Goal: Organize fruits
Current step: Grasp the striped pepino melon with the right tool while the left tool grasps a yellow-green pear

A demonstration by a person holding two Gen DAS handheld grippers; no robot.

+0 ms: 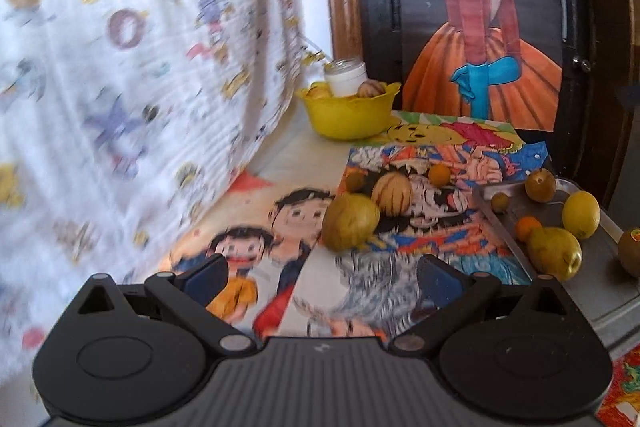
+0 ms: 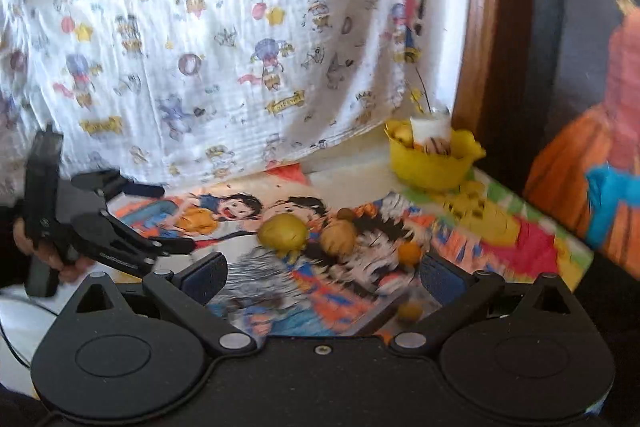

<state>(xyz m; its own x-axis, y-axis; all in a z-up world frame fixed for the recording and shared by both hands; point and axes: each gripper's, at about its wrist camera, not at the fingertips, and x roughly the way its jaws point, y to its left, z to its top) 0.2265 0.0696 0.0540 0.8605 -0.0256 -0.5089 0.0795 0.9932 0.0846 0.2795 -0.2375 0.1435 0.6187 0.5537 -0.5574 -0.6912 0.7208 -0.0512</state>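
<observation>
Loose fruits lie on a cartoon-printed table cover: a yellow-green fruit [image 1: 350, 221] [image 2: 283, 231], a striped tan fruit [image 1: 392, 193] [image 2: 338, 238], a small orange [image 1: 439, 175] [image 2: 410, 253] and a small brown fruit [image 1: 355, 181]. A metal tray [image 1: 600, 279] at the right holds a lemon [image 1: 581, 214], a pear [image 1: 554, 253], a kiwi [image 1: 540, 185] and a small orange [image 1: 527, 227]. A yellow bowl [image 1: 348, 115] [image 2: 430, 167] at the back holds fruit and a white jar. My left gripper [image 1: 322, 277] is open and empty, short of the yellow-green fruit. It also shows in the right wrist view [image 2: 172, 219]. My right gripper [image 2: 324, 277] is open and empty.
A white cartoon-printed curtain [image 1: 140, 67] hangs along the left and back. A dark wooden cabinet with a dress picture [image 1: 480, 27] stands behind the table at the right. A small round fruit [image 2: 408, 311] lies close to my right gripper.
</observation>
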